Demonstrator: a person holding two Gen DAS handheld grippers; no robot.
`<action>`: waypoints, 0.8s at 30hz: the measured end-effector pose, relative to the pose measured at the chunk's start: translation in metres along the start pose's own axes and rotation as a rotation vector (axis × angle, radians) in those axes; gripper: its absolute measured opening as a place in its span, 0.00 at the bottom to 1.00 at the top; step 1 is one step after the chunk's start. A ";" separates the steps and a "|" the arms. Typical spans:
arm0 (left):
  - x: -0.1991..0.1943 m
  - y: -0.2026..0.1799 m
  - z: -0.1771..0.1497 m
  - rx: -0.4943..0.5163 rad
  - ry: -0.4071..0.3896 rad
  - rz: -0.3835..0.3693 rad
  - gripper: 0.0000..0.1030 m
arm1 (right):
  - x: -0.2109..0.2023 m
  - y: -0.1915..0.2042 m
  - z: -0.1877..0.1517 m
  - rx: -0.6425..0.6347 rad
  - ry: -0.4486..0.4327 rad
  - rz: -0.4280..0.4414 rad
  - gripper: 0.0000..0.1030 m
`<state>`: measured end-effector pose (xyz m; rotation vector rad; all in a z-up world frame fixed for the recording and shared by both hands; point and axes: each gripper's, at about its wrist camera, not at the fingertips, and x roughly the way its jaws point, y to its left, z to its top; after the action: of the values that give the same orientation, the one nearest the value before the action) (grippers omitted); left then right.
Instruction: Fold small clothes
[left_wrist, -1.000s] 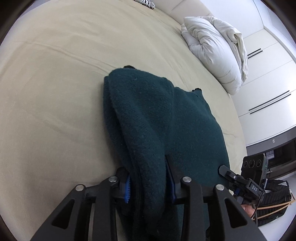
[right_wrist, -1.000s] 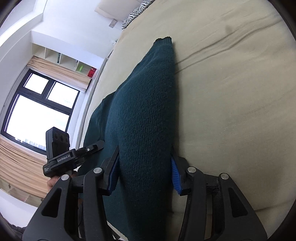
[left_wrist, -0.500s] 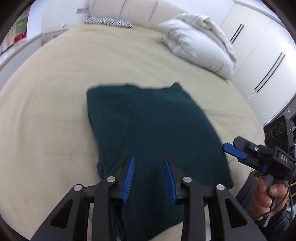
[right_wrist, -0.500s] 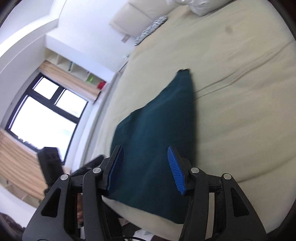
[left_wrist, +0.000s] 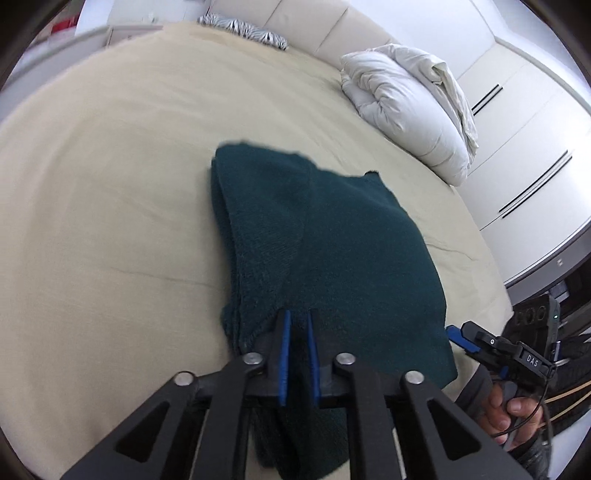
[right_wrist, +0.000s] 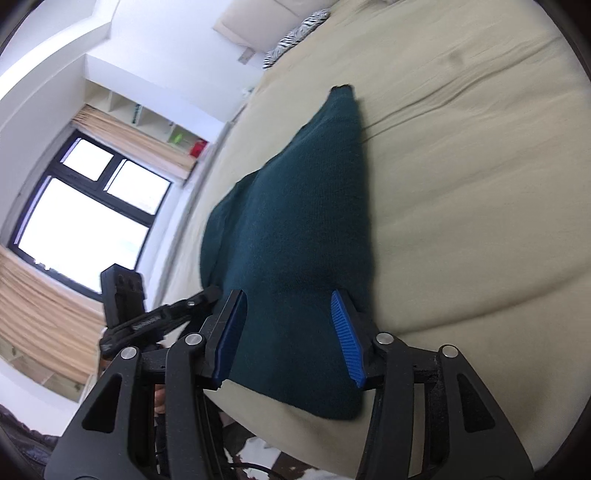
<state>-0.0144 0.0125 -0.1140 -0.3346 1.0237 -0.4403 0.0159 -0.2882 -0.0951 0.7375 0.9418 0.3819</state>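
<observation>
A dark green knit garment (left_wrist: 325, 236) lies folded on the beige bed, its near edge at the bed's front edge. My left gripper (left_wrist: 297, 326) is at that near edge with its blue pads nearly together, pinched on a fold of the green fabric. In the right wrist view the same garment (right_wrist: 303, 229) stretches away from me. My right gripper (right_wrist: 290, 325) is open, its blue pads wide apart on either side of the garment's near right corner. The right gripper also shows in the left wrist view (left_wrist: 498, 350), held by a hand.
A white rolled duvet (left_wrist: 406, 107) lies at the bed's far right. A zebra-print pillow (left_wrist: 243, 31) sits by the headboard. White wardrobes (left_wrist: 524, 147) stand to the right. A window (right_wrist: 85, 210) and curtains are to the left of the bed.
Both grippers let go of the raised garment, which dropped flat on the bed. My left gripper has since closed on the near edge. My right gripper stays open and has come closer to the corner.
</observation>
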 end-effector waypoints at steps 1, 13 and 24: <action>-0.009 -0.007 0.001 0.026 -0.028 0.028 0.27 | 0.002 0.001 0.005 0.001 -0.008 -0.032 0.46; -0.126 -0.098 -0.007 0.382 -0.608 0.399 1.00 | -0.076 0.095 0.002 -0.295 -0.386 -0.413 0.81; -0.199 -0.124 -0.004 0.290 -0.811 0.482 1.00 | -0.149 0.199 -0.017 -0.486 -0.835 -0.559 1.00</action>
<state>-0.1306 0.0045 0.0893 0.0158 0.2167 0.0087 -0.0770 -0.2303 0.1287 0.1202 0.2078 -0.1971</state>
